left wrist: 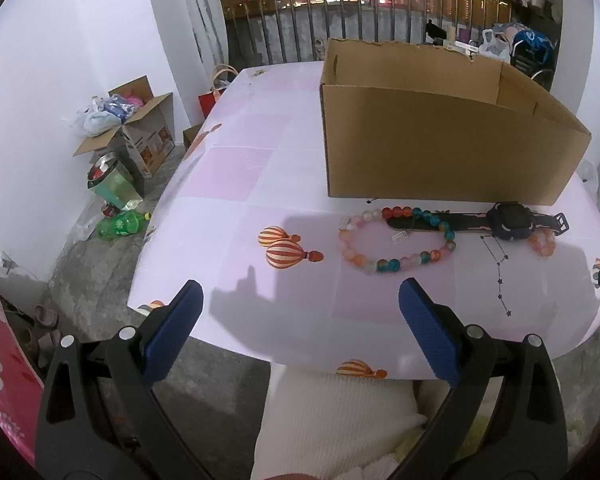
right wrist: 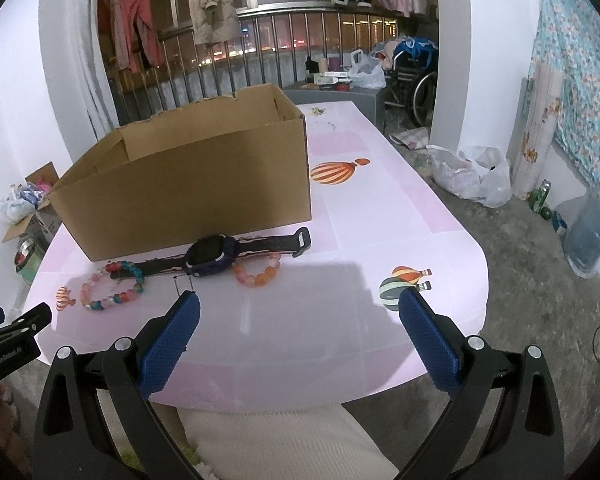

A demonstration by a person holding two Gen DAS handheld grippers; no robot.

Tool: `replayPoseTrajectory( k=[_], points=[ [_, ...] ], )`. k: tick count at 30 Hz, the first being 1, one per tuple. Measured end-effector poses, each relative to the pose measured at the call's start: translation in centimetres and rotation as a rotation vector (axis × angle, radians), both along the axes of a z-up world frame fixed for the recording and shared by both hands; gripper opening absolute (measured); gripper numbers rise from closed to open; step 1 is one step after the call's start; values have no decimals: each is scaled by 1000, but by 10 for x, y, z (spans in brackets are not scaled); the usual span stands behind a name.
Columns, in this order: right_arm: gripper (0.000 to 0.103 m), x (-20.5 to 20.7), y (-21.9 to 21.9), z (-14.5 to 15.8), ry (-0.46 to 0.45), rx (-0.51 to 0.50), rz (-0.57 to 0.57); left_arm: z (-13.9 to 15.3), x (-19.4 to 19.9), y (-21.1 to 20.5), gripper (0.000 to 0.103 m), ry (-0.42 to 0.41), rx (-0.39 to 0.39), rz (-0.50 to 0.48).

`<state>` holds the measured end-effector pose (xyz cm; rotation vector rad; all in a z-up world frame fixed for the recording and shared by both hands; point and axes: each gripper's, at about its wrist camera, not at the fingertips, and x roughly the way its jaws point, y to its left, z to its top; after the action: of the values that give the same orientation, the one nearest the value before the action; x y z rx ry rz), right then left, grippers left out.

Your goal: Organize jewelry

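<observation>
Table (left wrist: 236, 168): pink-and-white checked cover printed with striped balloons, set before a railing hung with clothes. Landmark: the cardboard box (left wrist: 440, 140), open-topped, standing on the table.

To the left of the box, on the floor: an opened carton (left wrist: 140, 136) stuffed with bags, and a green bottle (left wrist: 120, 224).

Just in front of the box, from left to right: a multicoloured bead bracelet (left wrist: 396, 240), lying flat; a dark watch (left wrist: 508, 222), strap stretched out parallel to the box's front wall and crossing the bracelet's far edge; a small orange bead bracelet (right wrist: 256, 272), touching the watch.

Nearer than these, well short of the box: left gripper (left wrist: 300, 336), blue-padded jaws spread wide, empty; right gripper (right wrist: 300, 340), jaws likewise spread wide, empty.
</observation>
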<state>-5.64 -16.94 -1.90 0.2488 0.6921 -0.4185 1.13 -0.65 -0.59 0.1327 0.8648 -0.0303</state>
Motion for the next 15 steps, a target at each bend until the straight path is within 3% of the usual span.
replayPoseTrajectory(
  k=[9,15],
  points=[
    [97,18,0,-4,17,-19,39,-6,15,0,95,26,-9,10],
    [97,42,19,0,-3,-40,192,-7,24,8,95,36,-73,-72]
  ],
)
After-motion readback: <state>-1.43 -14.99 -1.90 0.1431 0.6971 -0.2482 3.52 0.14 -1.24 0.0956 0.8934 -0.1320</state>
